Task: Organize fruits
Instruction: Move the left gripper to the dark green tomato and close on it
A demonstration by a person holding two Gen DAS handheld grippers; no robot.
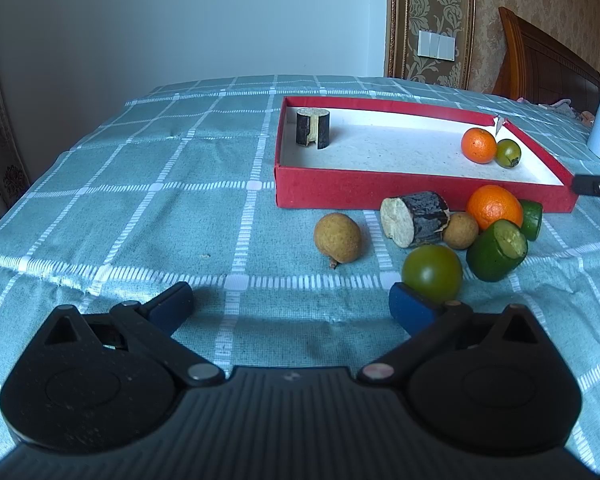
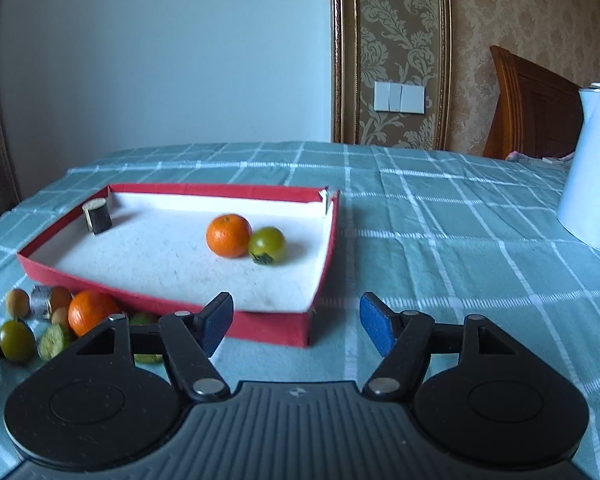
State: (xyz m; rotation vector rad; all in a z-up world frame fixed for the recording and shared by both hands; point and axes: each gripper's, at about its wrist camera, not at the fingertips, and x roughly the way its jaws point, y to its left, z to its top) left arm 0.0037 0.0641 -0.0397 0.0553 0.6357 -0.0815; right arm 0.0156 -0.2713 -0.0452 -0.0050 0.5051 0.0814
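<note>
Three pieces lie in the red tray [image 2: 320, 280]: a tangerine [image 2: 228, 235] touching a green tomato [image 2: 266, 245] at its 3 o'clock, and a bark-covered stub [image 2: 97, 216] in the far corner. Both the right gripper [image 2: 296, 322] and left gripper [image 1: 291, 304] have jaws apart, empty.

Both wrist cameras look low and forward across the table [image 1: 140, 184], sharing the red tray [image 1: 340, 192].
</note>
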